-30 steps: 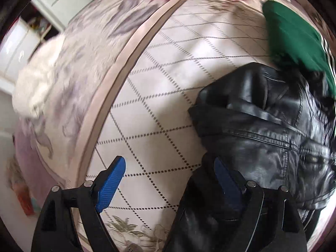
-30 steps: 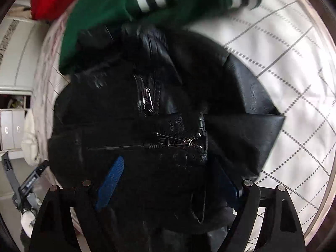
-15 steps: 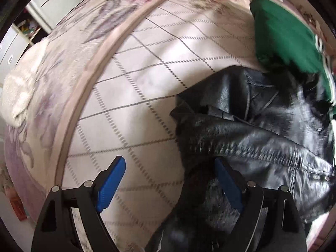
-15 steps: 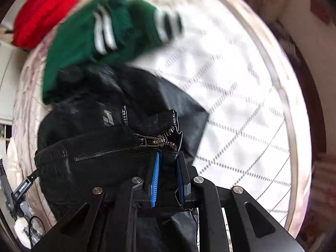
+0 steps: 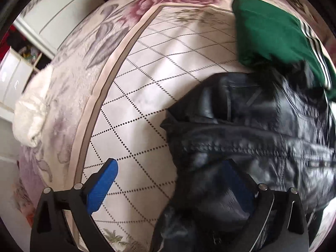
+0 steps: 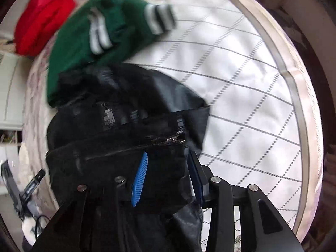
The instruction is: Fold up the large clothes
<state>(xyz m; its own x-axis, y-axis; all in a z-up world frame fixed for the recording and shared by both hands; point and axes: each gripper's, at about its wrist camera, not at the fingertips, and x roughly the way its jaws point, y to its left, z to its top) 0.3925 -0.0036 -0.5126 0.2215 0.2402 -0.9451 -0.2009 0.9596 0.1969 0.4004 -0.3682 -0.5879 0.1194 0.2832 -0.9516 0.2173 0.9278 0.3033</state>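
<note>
The black jacket (image 5: 262, 130) lies in a rumpled heap on the bed (image 5: 168, 67), on the checked middle panel of the cover, more toward the near edge than the far one. Its far end touches a green garment (image 5: 273, 33) with white stripes, and a red garment (image 6: 44, 19) lies beyond that, close to the far corner.

The left tongs (image 5: 170, 187) stand wide. One blue finger is over the bare cover and the other is on the jacket edge, so they hold nothing.

The right tongs (image 6: 168, 174) stand narrower, with a dark fold of the jacket near the zipper (image 6: 168, 140) between the fingers. The view is blurred, and a small gap seems to remain, so I cannot tell whether they press the fold or only stand around it.

I judge the task to be at an early stage. The jacket shows no flat layers or straight edges. It looks bunched, with the sleeves not separately visible. What is left is to spread it, bring in the sleeves, and fold the body.
</note>
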